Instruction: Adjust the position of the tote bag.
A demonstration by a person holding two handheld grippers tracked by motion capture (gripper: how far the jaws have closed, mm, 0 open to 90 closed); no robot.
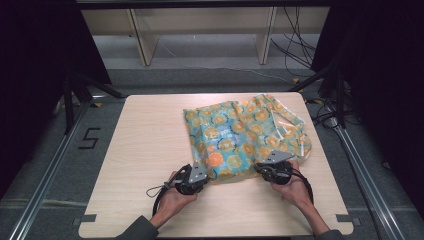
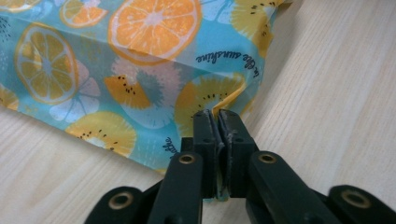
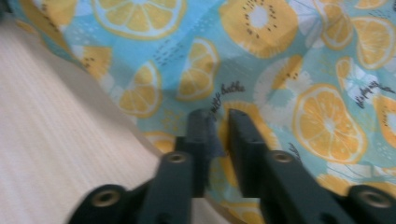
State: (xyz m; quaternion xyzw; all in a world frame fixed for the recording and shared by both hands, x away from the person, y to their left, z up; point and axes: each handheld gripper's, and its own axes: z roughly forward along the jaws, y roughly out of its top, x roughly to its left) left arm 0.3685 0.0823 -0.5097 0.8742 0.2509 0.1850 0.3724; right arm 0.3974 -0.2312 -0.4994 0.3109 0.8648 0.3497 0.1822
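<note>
L gripper (image 2: 215, 114) pinching fruit-print cloth (image 1: 235, 137) edge, R gripper (image 3: 218, 114) likewise, on table (image 1: 145, 140)

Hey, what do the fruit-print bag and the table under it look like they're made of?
Fruit-print bag: probably thin coated fabric or plastic sheet, slightly glossy; it creases softly and folds where pinched.
Table: pale wood or wood-look laminate, matte; fine straight grain lines run across it.
</note>
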